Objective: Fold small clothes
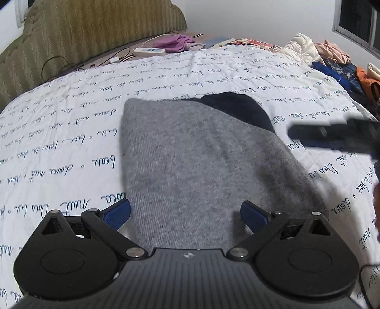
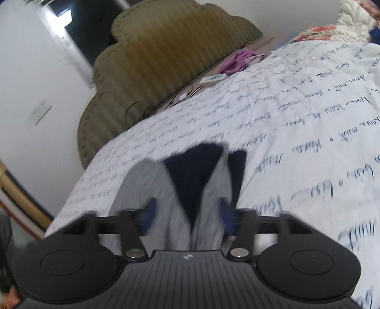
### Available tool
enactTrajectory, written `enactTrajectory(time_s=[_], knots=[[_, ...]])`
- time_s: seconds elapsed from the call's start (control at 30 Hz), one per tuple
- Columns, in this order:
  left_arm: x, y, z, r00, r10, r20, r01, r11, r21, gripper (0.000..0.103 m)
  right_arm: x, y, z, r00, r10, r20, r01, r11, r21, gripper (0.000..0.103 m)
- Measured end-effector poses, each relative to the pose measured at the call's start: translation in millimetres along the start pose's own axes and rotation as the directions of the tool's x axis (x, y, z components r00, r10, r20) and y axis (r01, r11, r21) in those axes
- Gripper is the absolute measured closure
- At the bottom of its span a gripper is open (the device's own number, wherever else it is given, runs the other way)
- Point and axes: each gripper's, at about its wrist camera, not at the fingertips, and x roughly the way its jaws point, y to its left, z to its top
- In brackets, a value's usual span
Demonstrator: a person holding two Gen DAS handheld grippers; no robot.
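A small grey knit garment [image 1: 201,161] with a dark navy end [image 1: 237,107] lies flat on the white quilt with blue handwriting print [image 1: 71,133]. My left gripper [image 1: 186,216] stands open just above the garment's near edge, its blue pads [image 1: 118,214] wide apart and gripping nothing. In the left wrist view my right gripper [image 1: 332,136] is a blurred dark shape at the garment's right side. In its own blurred view the right gripper [image 2: 187,217] is open, and the grey and navy cloth [image 2: 197,171] shows between its pads [image 2: 148,216], which stand apart from it.
An olive padded headboard [image 1: 95,31] rises at the far end, with a white power strip [image 1: 148,51], cables and a purple cloth [image 1: 175,42] beside it. A pile of clothes [image 1: 332,59] fills the far right of the bed under a window [image 1: 356,21].
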Motion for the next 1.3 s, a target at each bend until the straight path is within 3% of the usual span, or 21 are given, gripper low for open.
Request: enactTrajectory(time_s=[0.23, 0.4, 1.2, 1.3], knots=[[-0.7, -2.1, -6.8, 1.000, 0.008, -0.009, -0.008, 1.000, -0.007, 0.002, 4.7, 26.6, -32.0, 0.996, -0.051, -0.070, 0.042, 0.992, -0.122, 0.036], [-0.8, -2.2, -10.6, 1.000, 0.014, -0.014, -0.014, 1.000, -0.004, 0.002, 15.6, 22.2, -46.8, 0.973, -0.217, -0.077, 0.201, 0.964, -0.176, 0.036], [-15.4, 20.1, -24.9, 1.000, 0.002, -0.012, -0.002, 0.998, -0.071, 0.002, -7.5, 15.3, -52.0, 0.976, -0.213, -0.039, 0.206, 0.969, -0.136, 0.037], [-15.0, 26.5, -31.3, 1.000, 0.015, -0.016, -0.016, 0.997, -0.073, 0.000, -20.8, 26.1, -53.9, 0.987, -0.160, -0.012, 0.155, 0.970, -0.188, 0.037]])
